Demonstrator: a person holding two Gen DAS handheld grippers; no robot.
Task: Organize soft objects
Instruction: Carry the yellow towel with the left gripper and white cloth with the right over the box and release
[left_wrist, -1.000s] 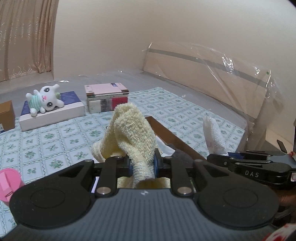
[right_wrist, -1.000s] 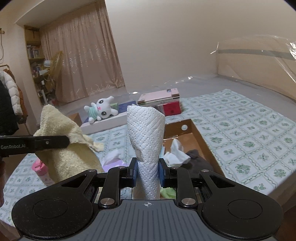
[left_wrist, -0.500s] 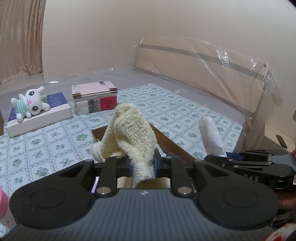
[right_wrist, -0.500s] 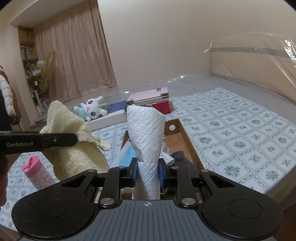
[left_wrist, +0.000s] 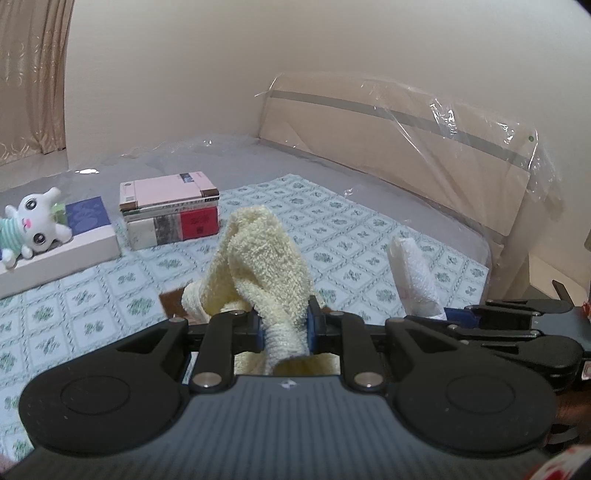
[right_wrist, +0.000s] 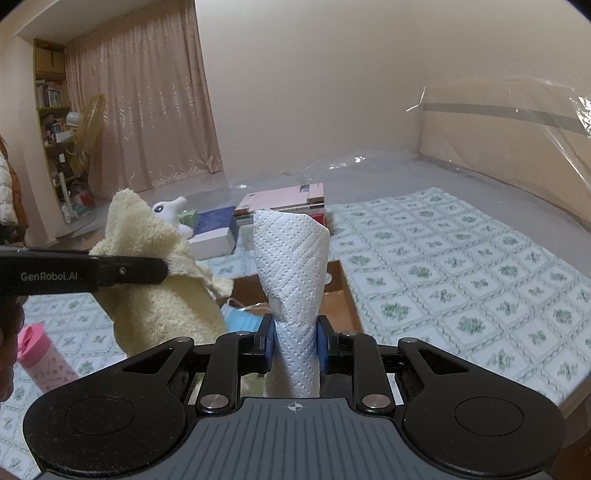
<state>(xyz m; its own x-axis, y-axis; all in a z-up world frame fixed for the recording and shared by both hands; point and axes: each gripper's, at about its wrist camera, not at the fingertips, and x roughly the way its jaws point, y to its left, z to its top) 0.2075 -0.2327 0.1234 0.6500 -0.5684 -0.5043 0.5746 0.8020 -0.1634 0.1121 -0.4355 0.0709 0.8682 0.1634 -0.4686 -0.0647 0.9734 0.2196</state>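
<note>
My left gripper (left_wrist: 284, 332) is shut on a pale yellow towel (left_wrist: 258, 258) and holds it up above the bed; the towel also shows at the left of the right wrist view (right_wrist: 155, 295). My right gripper (right_wrist: 295, 341) is shut on a white paper towel (right_wrist: 291, 266), which stands up between the pads; it also shows in the left wrist view (left_wrist: 413, 277). Below both lies an open brown cardboard box (right_wrist: 341, 295) with a blue face mask (right_wrist: 243, 317) in it. Most of the box is hidden behind the grippers.
A plush white bunny (left_wrist: 33, 225) lies on a white and blue box (left_wrist: 74, 240). A stack of books (left_wrist: 170, 210) stands beside it. A pink bottle (right_wrist: 40, 354) lies at the left. A plastic-wrapped headboard (left_wrist: 406, 147) lines the bed's right side.
Both grippers have risen and tilted up with their loads still held. The box has sunk lower in both views and the pink bottle has left the left wrist view.
</note>
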